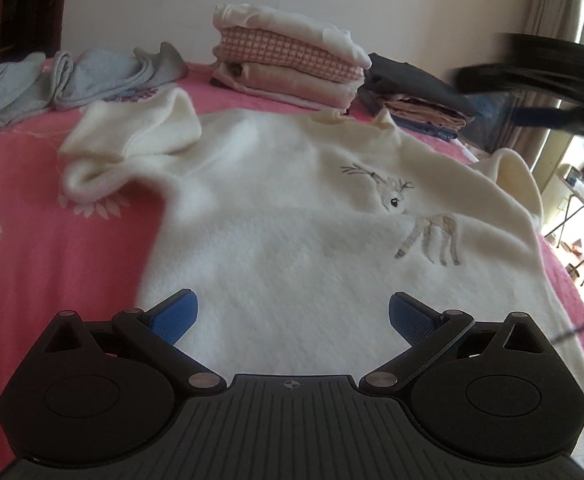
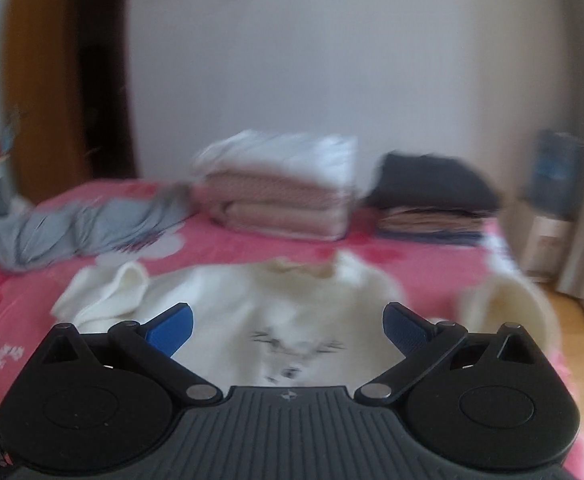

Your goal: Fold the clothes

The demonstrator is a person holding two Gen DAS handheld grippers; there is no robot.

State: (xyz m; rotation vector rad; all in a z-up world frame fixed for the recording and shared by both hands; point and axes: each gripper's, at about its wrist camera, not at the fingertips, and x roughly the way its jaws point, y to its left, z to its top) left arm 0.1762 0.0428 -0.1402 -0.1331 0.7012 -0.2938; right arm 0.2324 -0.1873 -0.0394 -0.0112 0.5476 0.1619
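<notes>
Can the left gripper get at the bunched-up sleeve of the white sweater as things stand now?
Probably yes. The left gripper is open and holds nothing, over the sweater body. The bunched sleeve lies ahead to its left on the pink bedspread, with nothing on or in front of it.

The sweater (image 1: 275, 208) is cream white with a grey-brown deer (image 1: 420, 220) stitched on it, lying on a pink bedspread (image 1: 43, 208) printed with white flowers. On the far side, the folded stack (image 1: 287, 64) has a pink-and-white checked layer under white (peach below), beside dark folded clothes (image 1: 416, 88) and pale blue-grey garments (image 1: 71, 76) at far left.
</notes>
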